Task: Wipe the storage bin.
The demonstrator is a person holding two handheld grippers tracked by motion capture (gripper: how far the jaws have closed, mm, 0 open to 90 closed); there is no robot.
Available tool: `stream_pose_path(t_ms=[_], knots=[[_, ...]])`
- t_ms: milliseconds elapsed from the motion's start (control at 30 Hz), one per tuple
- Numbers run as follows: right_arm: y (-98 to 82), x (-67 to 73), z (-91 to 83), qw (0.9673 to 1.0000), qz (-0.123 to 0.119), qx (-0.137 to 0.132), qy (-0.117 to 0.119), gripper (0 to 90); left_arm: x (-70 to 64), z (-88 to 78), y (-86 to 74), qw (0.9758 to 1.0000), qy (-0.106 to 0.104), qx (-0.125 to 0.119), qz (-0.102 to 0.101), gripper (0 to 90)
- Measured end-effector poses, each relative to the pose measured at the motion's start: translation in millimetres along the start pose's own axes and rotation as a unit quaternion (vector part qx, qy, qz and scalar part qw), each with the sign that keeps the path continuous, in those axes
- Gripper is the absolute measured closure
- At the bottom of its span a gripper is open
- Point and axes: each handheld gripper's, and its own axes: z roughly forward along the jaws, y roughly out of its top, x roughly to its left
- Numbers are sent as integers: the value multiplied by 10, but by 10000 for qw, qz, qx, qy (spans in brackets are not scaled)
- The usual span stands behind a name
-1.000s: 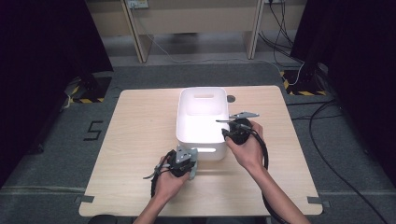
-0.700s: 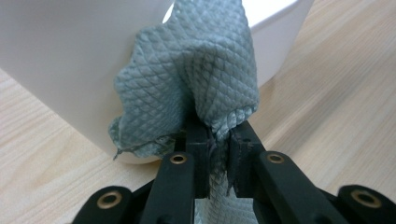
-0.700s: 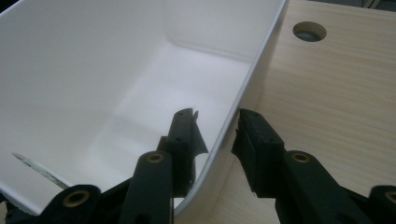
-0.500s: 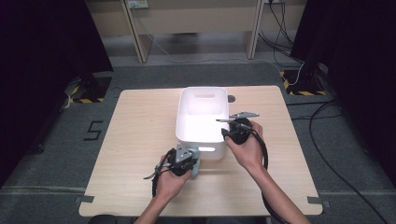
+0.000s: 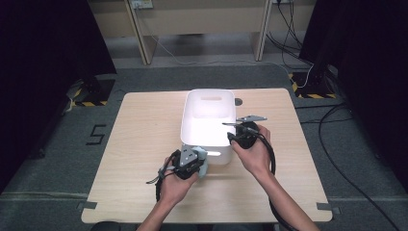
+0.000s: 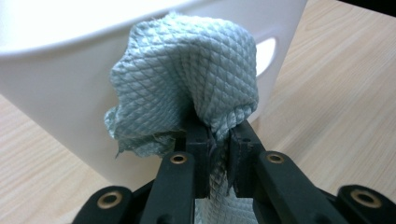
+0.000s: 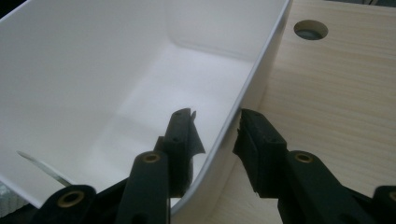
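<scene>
On the left of the wooden table (image 5: 144,139), at about seven o'clock from the white plastic bin (image 5: 192,127), the left gripper (image 5: 190,161) has its jaws clamped on a bunched blue-green cleaning cloth (image 6: 187,88). In the left gripper view the cloth's waffle weave bulges above the pads and a tail hangs down between them, just in front of the bin's near wall beside the handle slot (image 6: 265,49). In the high view the cloth (image 5: 202,161) sits against the bin's near left corner, outside it.

The bin stands at the table's middle, with nothing visible inside it. At its four o'clock, the right gripper (image 5: 235,131) straddles the bin's right wall (image 7: 252,88): one jaw is inside, one outside, and its jaws have just been opening, so both pads stand off the plastic with visible gaps.

The work in hand looks like getting the cloth into the bin. To do it well, the left gripper should lift until the dangling tail clears the rim, then travel toward twelve o'clock over the bin's floor before letting go; releasing early would drape the cloth over the wall. The bin looks light, so the right gripper had better pinch the wall again, or at least stay close, lest a brush from the cloth slide it toward the cable hole (image 7: 310,29).
</scene>
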Motion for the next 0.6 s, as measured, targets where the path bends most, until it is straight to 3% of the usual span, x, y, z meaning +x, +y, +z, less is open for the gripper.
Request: stream_pose_path(t_ms=[600], knots=[[2, 7, 2, 10000, 0, 0, 12, 648, -55, 4, 86, 9999, -6, 2, 107, 809]])
